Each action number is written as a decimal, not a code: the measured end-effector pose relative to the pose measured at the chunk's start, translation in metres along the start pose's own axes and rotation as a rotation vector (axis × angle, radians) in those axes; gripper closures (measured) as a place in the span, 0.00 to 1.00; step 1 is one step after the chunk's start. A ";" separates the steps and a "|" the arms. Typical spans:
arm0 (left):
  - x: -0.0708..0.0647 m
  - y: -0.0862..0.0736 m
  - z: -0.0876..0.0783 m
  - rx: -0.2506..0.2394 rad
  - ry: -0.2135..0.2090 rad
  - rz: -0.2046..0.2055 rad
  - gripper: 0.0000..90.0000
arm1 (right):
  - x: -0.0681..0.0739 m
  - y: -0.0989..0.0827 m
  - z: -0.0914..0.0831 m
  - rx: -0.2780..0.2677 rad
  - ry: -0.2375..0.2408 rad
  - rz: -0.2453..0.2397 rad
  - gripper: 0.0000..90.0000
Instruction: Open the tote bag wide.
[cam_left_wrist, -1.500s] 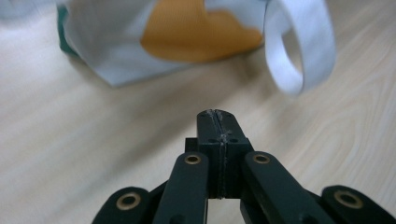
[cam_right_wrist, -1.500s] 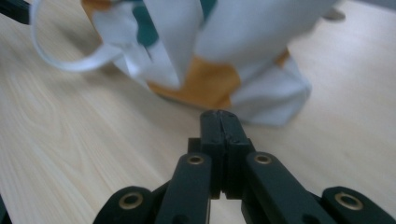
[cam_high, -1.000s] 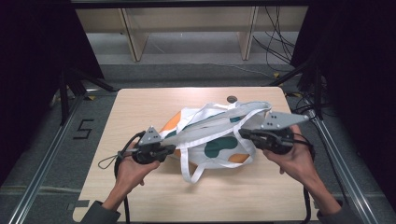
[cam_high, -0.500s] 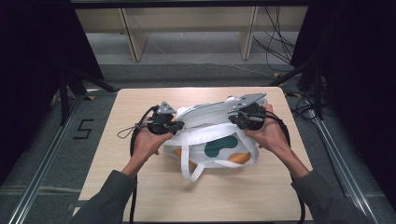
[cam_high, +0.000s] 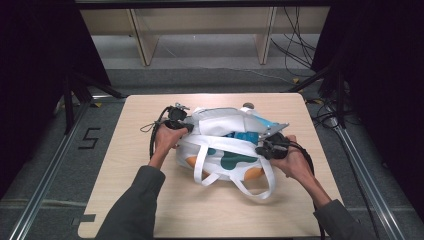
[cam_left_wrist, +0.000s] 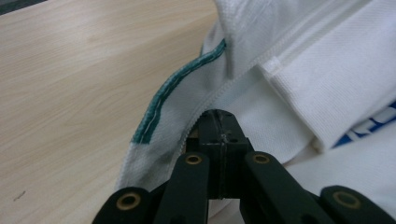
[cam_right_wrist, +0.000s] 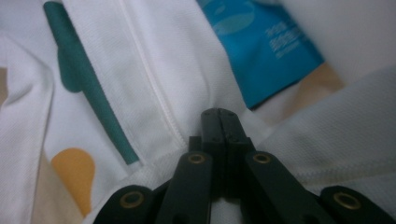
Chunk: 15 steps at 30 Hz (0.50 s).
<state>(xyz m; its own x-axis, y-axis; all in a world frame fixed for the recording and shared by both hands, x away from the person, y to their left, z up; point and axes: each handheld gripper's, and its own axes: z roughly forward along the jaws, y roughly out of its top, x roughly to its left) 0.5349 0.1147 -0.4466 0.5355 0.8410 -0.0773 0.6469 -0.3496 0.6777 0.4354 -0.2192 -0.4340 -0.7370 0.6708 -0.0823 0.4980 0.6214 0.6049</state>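
One wooden table (cam_high: 150, 200) carried the whole scene, and near its middle lay one white tote bag (cam_high: 220, 152), printed with green and orange patches and fitted with two white strap handles (cam_high: 250, 187) that looped toward the person's side. The bag's mouth was held apart between two grippers, one at each end.

The left gripper (cam_high: 184, 128) sat at the bag's left end, a hand wrapped round its body. In the left gripper view its jaws were pressed together on the white hem (cam_left_wrist: 243, 79) of the bag, cloth bunched around the tips, with one green stitched edge (cam_left_wrist: 161, 100) curving beside them over bare table (cam_left_wrist: 70, 84).

The right gripper (cam_high: 264, 149) was at the bag's right end, lower toward the near side, with one grey three-cornered plate on top. In the right gripper view its jaws were likewise closed tight on a fold of the bag's rim (cam_right_wrist: 154, 112), one green stripe (cam_right_wrist: 88, 88) and one orange patch (cam_right_wrist: 77, 179) lying to the left of them.

Inside the open mouth showed one blue packet (cam_high: 243, 136), seen close in the right gripper view (cam_right_wrist: 261, 46) just beyond the jaw tips. One small round object (cam_high: 248, 105) rested on the table just behind the bag; what it was could not be told.
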 end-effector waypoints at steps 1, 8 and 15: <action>0.000 0.000 0.000 0.000 0.000 0.000 0.99 | 0.000 0.000 0.000 0.000 0.000 0.000 1.00; -0.015 0.005 -0.021 -0.007 -0.011 0.052 0.99 | 0.000 0.015 -0.017 -0.096 0.020 -0.005 1.00; -0.035 0.012 -0.028 -0.011 -0.021 0.118 0.99 | -0.002 0.055 -0.005 -0.111 -0.026 -0.043 1.00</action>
<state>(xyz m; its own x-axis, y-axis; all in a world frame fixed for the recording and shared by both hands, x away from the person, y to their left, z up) 0.5088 0.0921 -0.4153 0.6190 0.7853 -0.0120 0.5731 -0.4412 0.6906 0.4621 -0.1885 -0.3963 -0.7438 0.6557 -0.1297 0.4116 0.6022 0.6840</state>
